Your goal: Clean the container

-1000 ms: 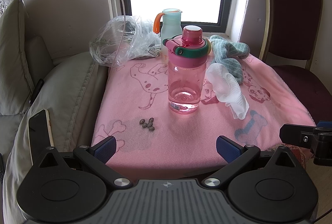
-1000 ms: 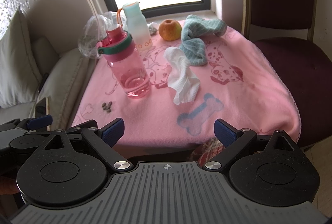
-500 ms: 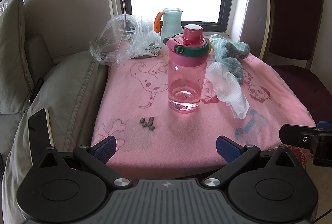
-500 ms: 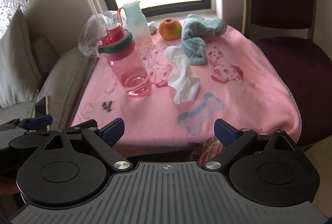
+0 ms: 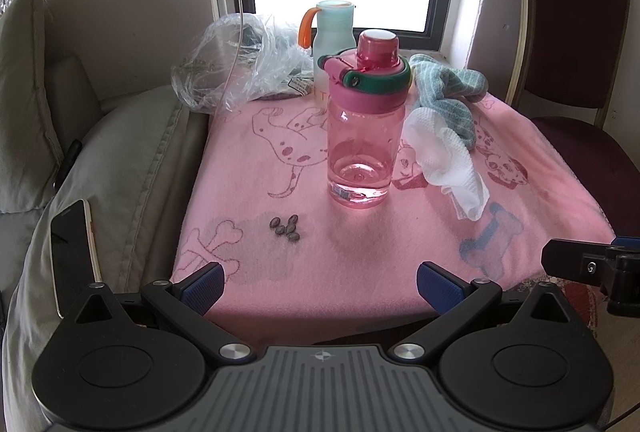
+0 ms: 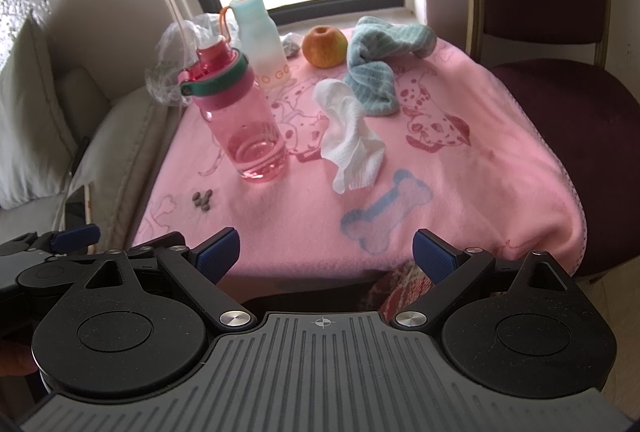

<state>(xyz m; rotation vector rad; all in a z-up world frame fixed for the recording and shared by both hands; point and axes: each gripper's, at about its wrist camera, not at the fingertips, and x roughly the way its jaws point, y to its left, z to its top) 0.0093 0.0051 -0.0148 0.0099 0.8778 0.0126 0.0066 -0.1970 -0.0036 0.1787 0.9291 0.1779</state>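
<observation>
Now: best to steady the pink bottle (image 5: 366, 120), upright mid-tabletop, with the left gripper (image 5: 320, 282), and fetch the white cloth (image 6: 352, 144) just beside it with the right gripper (image 6: 326, 252). Both wide open, empty, short of the near edge. Open room in front; clutter only toward the far edge.

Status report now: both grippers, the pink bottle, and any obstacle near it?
Left gripper open, empty. Right gripper open, empty. Pink bottle upright on blanket, lid closed, untouched. White cloth beside it, small seeds in front.
</observation>
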